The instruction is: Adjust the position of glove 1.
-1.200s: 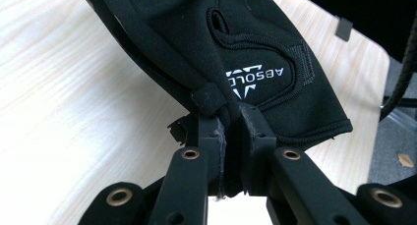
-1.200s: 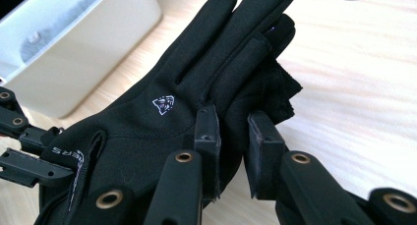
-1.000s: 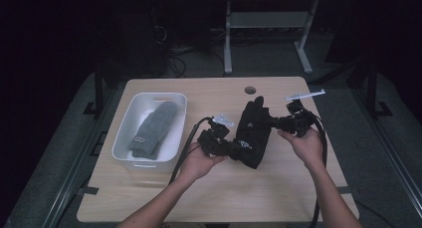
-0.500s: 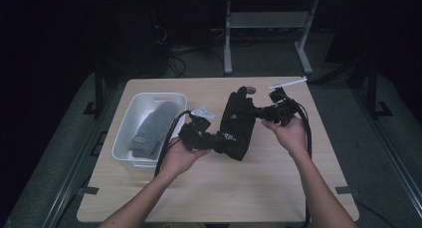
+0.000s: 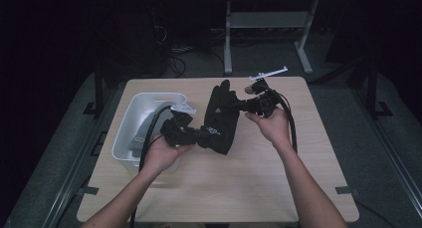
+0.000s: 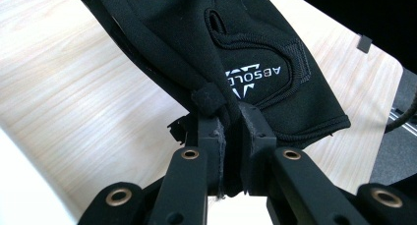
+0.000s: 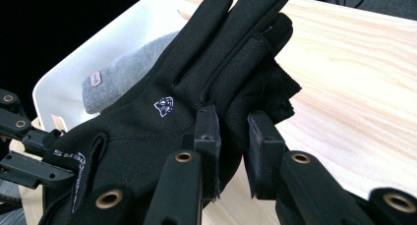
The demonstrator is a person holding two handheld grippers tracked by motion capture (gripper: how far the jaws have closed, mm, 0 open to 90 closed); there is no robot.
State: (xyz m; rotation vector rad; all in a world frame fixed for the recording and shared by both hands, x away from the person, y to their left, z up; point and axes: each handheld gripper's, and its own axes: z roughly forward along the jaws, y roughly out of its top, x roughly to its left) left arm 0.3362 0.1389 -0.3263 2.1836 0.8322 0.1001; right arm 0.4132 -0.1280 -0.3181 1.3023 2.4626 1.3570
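Note:
A black glove (image 5: 221, 116) with a white logo hangs above the table, stretched between my two grippers. My left gripper (image 5: 201, 136) is shut on its cuff edge, and the jaws pinch the fabric (image 6: 235, 124) just below the printed lettering on the glove (image 6: 246, 53). My right gripper (image 5: 244, 106) is shut on the finger side of the glove (image 7: 162, 102), with its pads (image 7: 231, 126) pressing black fabric. A white bin (image 5: 149, 96) sits at the left of the table. It holds a grey knitted item (image 7: 123, 68).
The bin's rim (image 7: 147, 18) lies just beyond the glove's fingertips in the right gripper view. A small white bracket (image 5: 268, 73) rests at the table's far edge. Bare wood (image 5: 239, 183) stretches toward the person. Cables trail from both grippers.
Both hands have carried the glove left and upward, toward the white bin. Both grips on the glove look unchanged.

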